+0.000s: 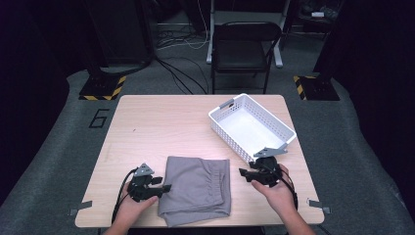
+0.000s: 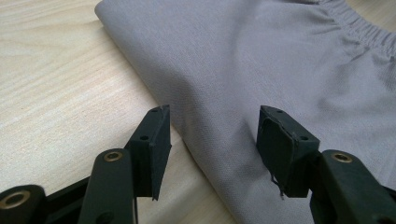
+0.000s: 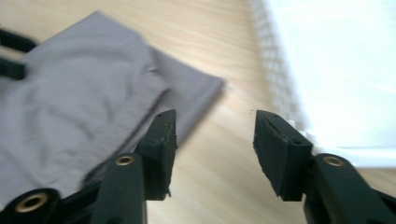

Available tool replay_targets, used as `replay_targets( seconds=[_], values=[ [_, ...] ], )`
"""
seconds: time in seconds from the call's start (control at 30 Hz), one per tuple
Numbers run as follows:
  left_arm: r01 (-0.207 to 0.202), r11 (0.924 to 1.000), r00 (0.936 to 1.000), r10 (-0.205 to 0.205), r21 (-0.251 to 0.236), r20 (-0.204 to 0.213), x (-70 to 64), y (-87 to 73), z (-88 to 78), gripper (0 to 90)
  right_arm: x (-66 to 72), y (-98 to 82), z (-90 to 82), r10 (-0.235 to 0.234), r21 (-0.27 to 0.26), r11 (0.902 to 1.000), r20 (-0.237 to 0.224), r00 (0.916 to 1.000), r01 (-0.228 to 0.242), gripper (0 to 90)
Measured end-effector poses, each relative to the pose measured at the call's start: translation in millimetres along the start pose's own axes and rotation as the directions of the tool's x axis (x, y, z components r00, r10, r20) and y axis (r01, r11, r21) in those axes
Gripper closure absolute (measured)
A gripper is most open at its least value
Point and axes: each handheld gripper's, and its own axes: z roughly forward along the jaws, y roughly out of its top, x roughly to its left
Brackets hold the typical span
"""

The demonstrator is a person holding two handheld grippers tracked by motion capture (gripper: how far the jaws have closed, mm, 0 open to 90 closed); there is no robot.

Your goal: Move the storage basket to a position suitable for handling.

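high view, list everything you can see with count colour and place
folded shorts: 1, grey, elastic waistband, near edge of the table between the two claws
basket: 1, white, perforated plastic, nothing in it, right far part of the table
table: 1, light wood, centre of the floor
folding chair: 1, black, behind the table
stand bases: 2, black with yellow-black hazard tape, left and right beyond the table
cables: several, black and white, floor behind the table
left claw: 1, black, open at the shorts' left edge, nothing gripped
right claw: 1, black, open, right of the shorts, near the basket's near corner
hands: 2, one holding each claw
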Motion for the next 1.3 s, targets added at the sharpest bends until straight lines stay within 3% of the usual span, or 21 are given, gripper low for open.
replay_targets(
  seconds=[0.13,0.23,0.43,0.53,0.77,0.93,0.97,1.3],
  values=[
    [0.005,1.0000,1.0000,-0.005,-0.001,-0.002,0.5,-0.5,0.2,44.3,-16.4,4.0,-7.0,0.050,-0.018,0.9986,0.068,0.9964,-0.049,41.9],
    [0.001,0.9999,1.0000,-0.001,-0.011,-0.008,1.5,-1.3,2.0,44.1,-30.3,5.5,-8.7,0.050,-0.020,0.9986,0.113,0.9923,-0.048,38.4],
    [0.016,0.9998,0.9999,-0.016,-0.007,0.004,3.1,-1.9,2.7,43.3,-54.8,4.9,-6.4,0.140,-0.021,0.9901,0.206,0.9683,-0.139,32.7],
    [0.021,0.9998,0.9998,-0.021,-0.001,0.005,3.0,-1.7,3.1,43.0,-64.2,3.3,-4.6,0.156,-0.013,0.9874,0.251,0.9554,-0.157,30.5],
    [0.010,0.9999,0.9999,-0.010,-0.001,0.003,3.2,-1.9,4.5,42.7,-81.8,3.9,-2.4,0.219,-0.038,0.9754,0.287,0.9326,-0.217,23.3],
    [0.013,0.9999,0.9999,-0.013,-0.002,0.005,3.1,-1.9,4.6,42.7,-86.3,6.2,0.6,0.232,-0.033,0.9719,0.308,0.9229,-0.233,22.9],
    [0.011,0.9999,0.9999,-0.011,-0.003,0.004,3.3,-1.8,4.6,42.7,-88.5,7.0,3.5,0.236,-0.033,0.9708,0.322,0.9170,-0.238,22.7],
    [0.004,1.0000,1.0000,-0.004,-0.006,0.001,3.9,-1.1,4.7,42.4,-92.0,9.2,15.0,0.257,-0.017,0.9632,0.352,0.8999,-0.268,19.2]
  ],
)
